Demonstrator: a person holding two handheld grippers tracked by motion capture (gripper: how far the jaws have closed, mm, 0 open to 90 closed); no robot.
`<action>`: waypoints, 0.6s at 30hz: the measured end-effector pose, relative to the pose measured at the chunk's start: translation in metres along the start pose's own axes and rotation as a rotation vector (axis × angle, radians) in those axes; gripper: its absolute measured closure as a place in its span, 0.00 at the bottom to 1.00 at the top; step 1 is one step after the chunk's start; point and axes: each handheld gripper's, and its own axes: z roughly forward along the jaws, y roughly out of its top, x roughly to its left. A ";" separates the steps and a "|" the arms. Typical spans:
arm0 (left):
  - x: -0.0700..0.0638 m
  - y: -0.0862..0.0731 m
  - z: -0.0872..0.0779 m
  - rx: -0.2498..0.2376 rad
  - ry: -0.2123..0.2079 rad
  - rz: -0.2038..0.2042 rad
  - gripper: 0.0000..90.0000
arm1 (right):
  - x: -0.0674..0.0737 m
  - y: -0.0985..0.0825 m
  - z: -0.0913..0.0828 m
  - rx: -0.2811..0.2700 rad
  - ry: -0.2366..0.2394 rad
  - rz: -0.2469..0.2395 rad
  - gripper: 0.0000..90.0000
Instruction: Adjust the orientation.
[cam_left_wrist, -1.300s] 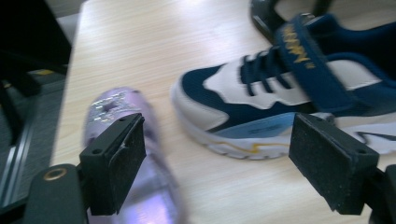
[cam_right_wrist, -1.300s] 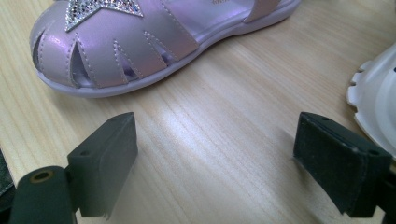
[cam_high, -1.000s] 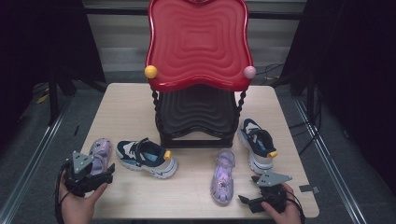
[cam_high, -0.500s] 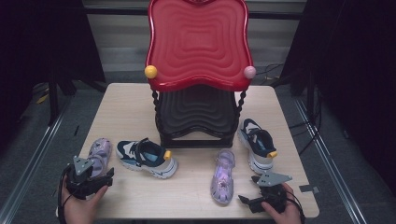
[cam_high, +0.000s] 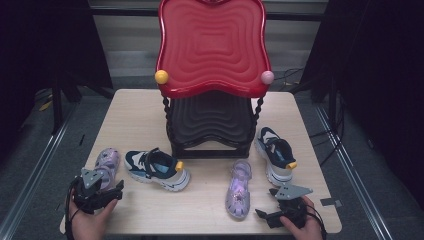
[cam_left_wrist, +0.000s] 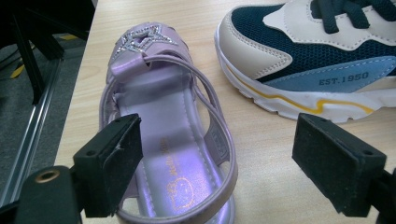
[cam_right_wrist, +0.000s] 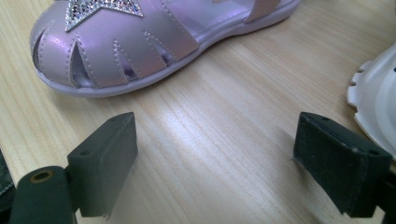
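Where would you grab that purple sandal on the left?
By the heel end of the purple sandal, coming from behind: the open left hand-held gripper already straddles it there, and its heel strap stands up, giving the jaws something narrow to close on.

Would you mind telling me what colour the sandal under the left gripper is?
The sandal is shiny lilac with a glittery silver star, clearest in the left gripper view.

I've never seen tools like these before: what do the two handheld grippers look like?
Each is a black handheld device. The left gripper and right gripper each carry a grey three-cornered plate on top, and a thin black cable loops by each wrist. Up close, the jaws are two blocky black pads with small screw holes.
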 end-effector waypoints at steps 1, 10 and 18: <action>0.000 0.000 0.000 0.000 0.000 0.000 0.17 | 0.000 0.000 0.000 0.000 0.000 0.000 0.15; 0.004 0.004 -0.008 -0.019 0.026 0.000 0.17 | 0.000 0.000 0.000 0.001 0.000 0.001 0.15; 0.006 0.006 -0.015 -0.035 0.034 0.010 0.17 | 0.000 0.000 0.000 0.001 0.000 0.001 0.15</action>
